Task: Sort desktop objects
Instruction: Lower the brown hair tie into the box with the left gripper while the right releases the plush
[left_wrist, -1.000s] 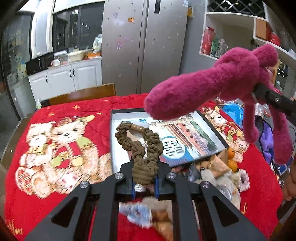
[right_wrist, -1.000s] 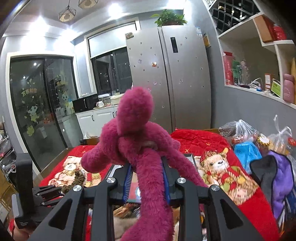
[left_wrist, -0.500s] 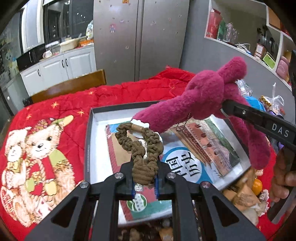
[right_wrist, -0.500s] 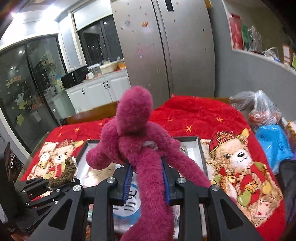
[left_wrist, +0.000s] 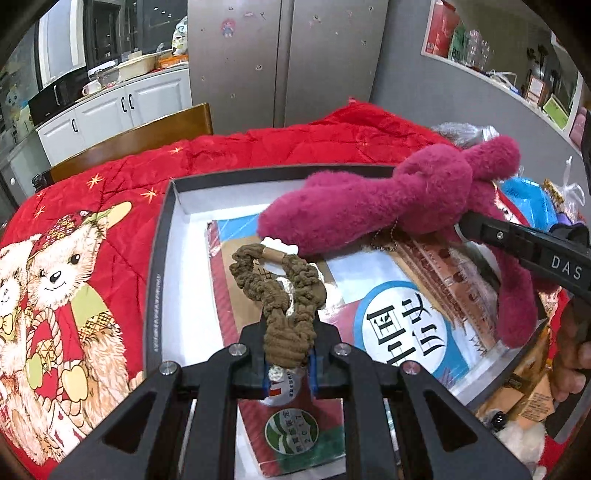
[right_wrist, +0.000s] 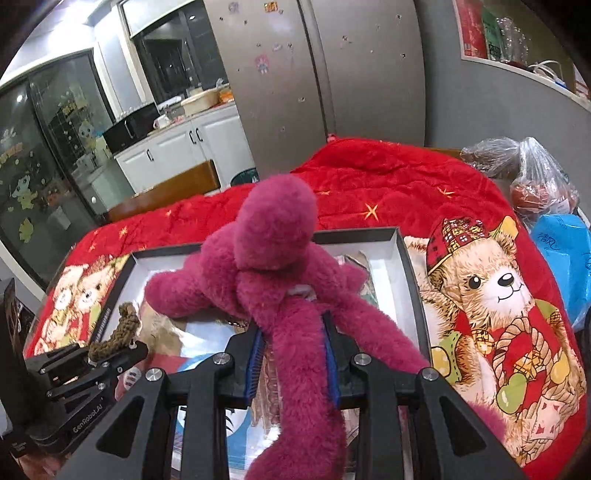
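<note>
Left wrist view: the left gripper is clenched on a brown scrunchie, held over the tray at 12 o'clock; lower it onto the books before letting go. Right wrist view: the right gripper is grasping a pink plush by a limb over the same tray, the scrunchie at 9 o'clock; set the plush down clear of it.
</note>
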